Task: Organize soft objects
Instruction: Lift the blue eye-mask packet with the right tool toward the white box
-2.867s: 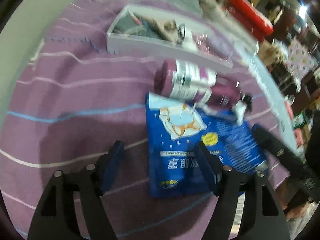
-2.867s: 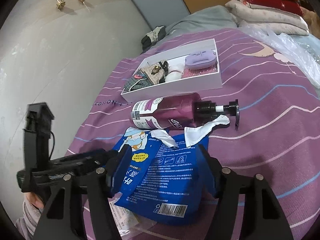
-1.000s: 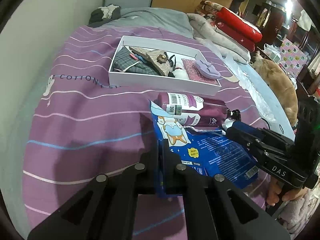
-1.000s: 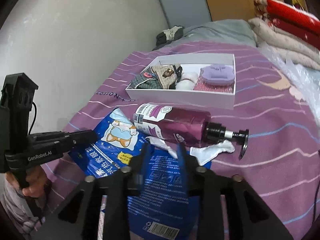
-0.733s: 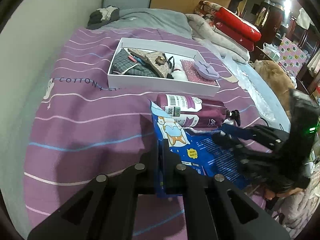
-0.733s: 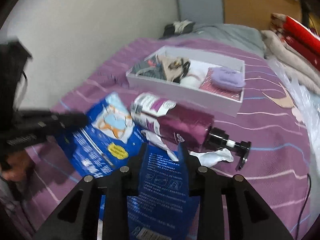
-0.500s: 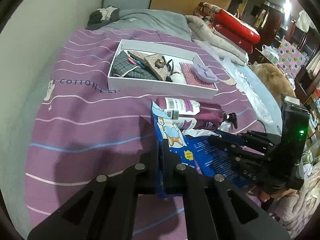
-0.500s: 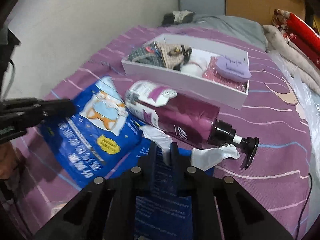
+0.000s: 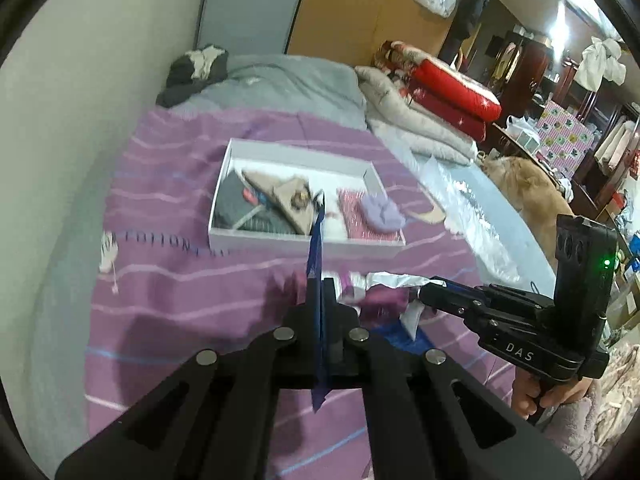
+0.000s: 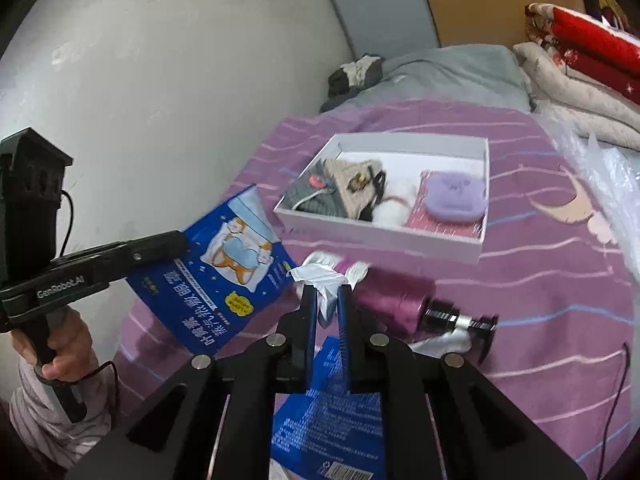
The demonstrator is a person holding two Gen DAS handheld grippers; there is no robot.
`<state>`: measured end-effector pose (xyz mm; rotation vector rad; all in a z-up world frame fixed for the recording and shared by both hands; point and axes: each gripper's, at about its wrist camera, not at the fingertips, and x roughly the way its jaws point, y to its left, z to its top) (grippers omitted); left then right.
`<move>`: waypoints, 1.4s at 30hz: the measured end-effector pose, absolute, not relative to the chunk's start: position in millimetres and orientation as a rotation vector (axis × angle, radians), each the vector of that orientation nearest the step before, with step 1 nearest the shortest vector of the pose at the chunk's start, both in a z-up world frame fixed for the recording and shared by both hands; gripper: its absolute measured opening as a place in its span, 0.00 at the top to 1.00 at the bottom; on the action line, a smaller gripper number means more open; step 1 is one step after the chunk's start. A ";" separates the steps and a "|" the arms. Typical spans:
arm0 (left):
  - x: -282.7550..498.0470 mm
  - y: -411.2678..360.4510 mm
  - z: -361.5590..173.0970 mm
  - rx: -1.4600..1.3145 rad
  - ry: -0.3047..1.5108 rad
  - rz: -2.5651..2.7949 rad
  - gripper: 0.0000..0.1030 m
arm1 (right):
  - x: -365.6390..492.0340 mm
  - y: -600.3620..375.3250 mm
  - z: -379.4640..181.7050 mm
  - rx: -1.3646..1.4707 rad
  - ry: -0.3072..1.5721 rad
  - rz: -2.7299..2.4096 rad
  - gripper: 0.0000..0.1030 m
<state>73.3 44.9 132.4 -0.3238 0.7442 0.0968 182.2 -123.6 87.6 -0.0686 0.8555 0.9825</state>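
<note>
Left gripper [image 9: 320, 308]: fingers pressed fully together on the edge of a blue eye-mask pouch [image 10: 228, 276], pouch lifted clear of the bed and seen edge-on from the left wrist view, face-on with its cartoon print from the right wrist view. Right gripper [image 10: 326, 300]: fingers having just been closing, now nearly together, pinching a crumpled white-and-silver wrapper [image 10: 320, 276] raised above the bedspread. Second blue packet [image 10: 332, 412] with barcode lying flat on the striped purple bedspread [image 10: 560, 280] near the bed's near edge, beneath the right gripper. Purple pump bottle [image 10: 394, 300] on its side, mid-bed, just beyond the fingers; another white scrap [image 10: 440, 344] just beside its pump head. White shallow box [image 10: 484, 184] farther up the bed toward the wall side, holding a dark plaid cloth, a beige pouch, a white fluffy piece and a lilac soft case on a pink glittery pad. Folded red and cream quilts [image 9: 444, 100] along the bed's far right edge. A person's hand on each gripper handle.
</note>
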 end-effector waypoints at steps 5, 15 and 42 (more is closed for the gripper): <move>92.2 50.7 144.8 -0.305 0.732 0.097 0.99 | 200.3 -110.4 104.9 -0.055 0.867 0.965 0.91; 152.2 62.0 159.7 -0.295 0.717 0.063 0.99 | 252.0 -83.3 130.3 0.033 0.871 0.918 0.91; 317.2 127.6 64.3 -0.645 0.812 0.148 0.99 | 346.2 -91.3 88.5 0.226 0.869 0.733 0.91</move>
